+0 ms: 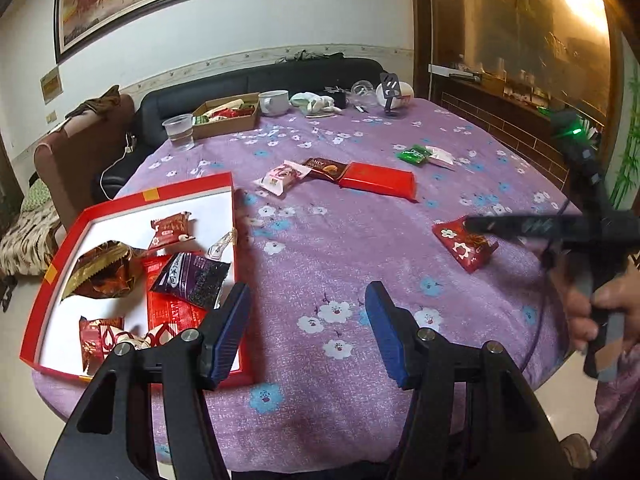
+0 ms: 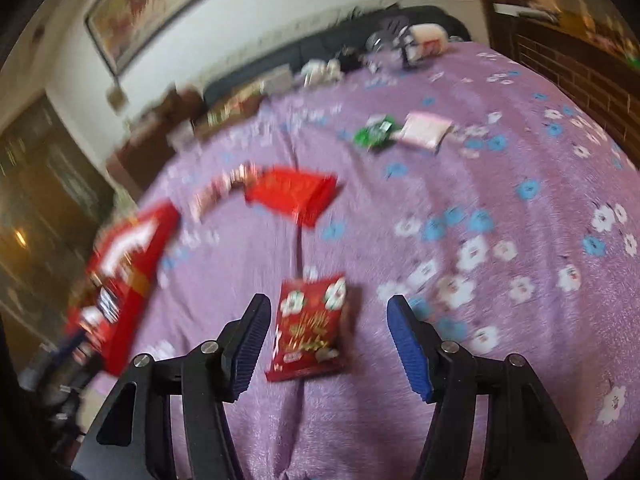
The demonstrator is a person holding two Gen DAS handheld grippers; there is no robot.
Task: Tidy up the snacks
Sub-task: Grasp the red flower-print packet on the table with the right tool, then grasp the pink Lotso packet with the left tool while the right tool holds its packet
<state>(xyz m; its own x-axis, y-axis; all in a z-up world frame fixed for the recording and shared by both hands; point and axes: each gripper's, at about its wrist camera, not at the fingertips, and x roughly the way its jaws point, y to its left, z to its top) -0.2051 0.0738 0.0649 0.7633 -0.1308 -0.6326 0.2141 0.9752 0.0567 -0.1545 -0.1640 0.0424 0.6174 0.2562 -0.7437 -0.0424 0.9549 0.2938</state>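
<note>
Right gripper [image 2: 326, 344] hovering, jaws spread, straddling red flower-printed foil snack packet [image 2: 310, 328] for pickup; left gripper [image 1: 306, 334] idling spread and empty beside red cardboard box lid [image 1: 56, 248] collecting snacks.

Left gripper [image 1: 306, 332] jaws spread wide; right gripper [image 2: 326, 344] jaws likewise, holding nothing.

Left gripper [image 1: 308, 300] spread wide and empty above the purple floral tablecloth [image 1: 320, 248]. Beside it, red box [image 1: 56, 248] holding several snack packets. Right gripper [image 1: 472, 224] over a red flowered snack packet [image 1: 460, 246].
</note>
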